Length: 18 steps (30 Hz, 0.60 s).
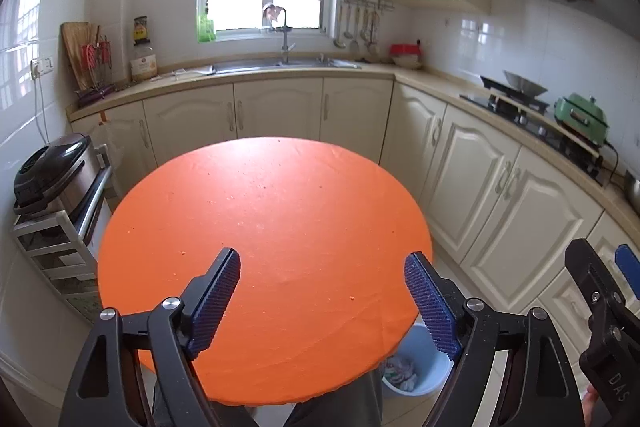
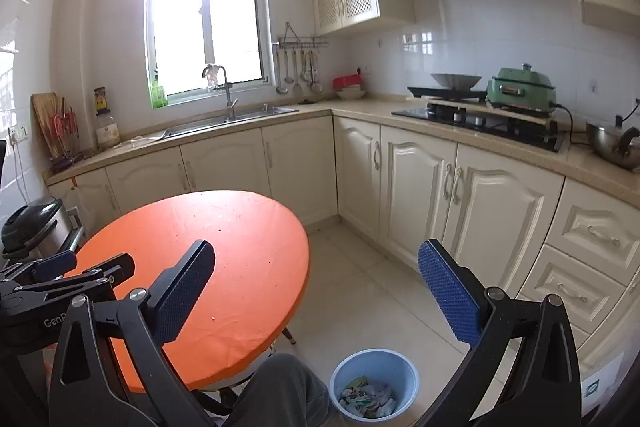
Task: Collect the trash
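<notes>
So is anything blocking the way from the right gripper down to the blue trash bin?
Nothing visible. The right gripper is open and empty, and the blue bin, already holding wrappers, sits on bare floor beside the orange table, with its mouth uncovered.

Round table (image 2: pixel 224 267) sits lower left of frame, bin (image 2: pixel 374 367) on the floor just right of it, trash (image 2: pixel 368 399) inside; sink (image 2: pixel 236 117) behind.

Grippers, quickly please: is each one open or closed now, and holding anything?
Left gripper: open, holding nothing.
Right gripper: open wide, holding nothing.
</notes>
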Motion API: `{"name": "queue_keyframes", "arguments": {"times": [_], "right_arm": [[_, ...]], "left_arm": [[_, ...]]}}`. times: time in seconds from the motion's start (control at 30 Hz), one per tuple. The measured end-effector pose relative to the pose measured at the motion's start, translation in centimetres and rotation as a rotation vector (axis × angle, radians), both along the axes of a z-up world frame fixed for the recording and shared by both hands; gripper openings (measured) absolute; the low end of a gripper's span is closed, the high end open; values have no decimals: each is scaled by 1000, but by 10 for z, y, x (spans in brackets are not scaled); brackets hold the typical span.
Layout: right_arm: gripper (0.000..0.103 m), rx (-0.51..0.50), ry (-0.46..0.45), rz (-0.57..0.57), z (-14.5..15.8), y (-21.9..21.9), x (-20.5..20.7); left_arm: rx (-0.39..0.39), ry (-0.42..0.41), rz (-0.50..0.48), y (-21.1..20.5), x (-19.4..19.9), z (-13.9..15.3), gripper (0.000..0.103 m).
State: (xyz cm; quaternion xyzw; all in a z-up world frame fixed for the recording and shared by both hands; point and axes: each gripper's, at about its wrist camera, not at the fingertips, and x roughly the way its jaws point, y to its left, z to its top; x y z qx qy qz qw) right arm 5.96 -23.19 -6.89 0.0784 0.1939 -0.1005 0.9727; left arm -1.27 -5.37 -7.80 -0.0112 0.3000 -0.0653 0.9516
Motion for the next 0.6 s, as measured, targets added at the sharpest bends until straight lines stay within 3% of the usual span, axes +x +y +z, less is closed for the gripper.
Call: {"name": "queue_keyframes", "arguments": {"times": [0.23, 0.5, 0.6], "right_arm": [[103, -69, -21, -104, 10, 2, -26], [103, -105, -45, -135, 11, 4, -45], [103, -93, -26, -133, 5, 0, -44]], "left_arm": [[1, -69, 13, -3, -76, -12, 82], [18, -76, 8, -20, -106, -28, 85], [12, -80, 4, -28, -92, -27, 86]]}}
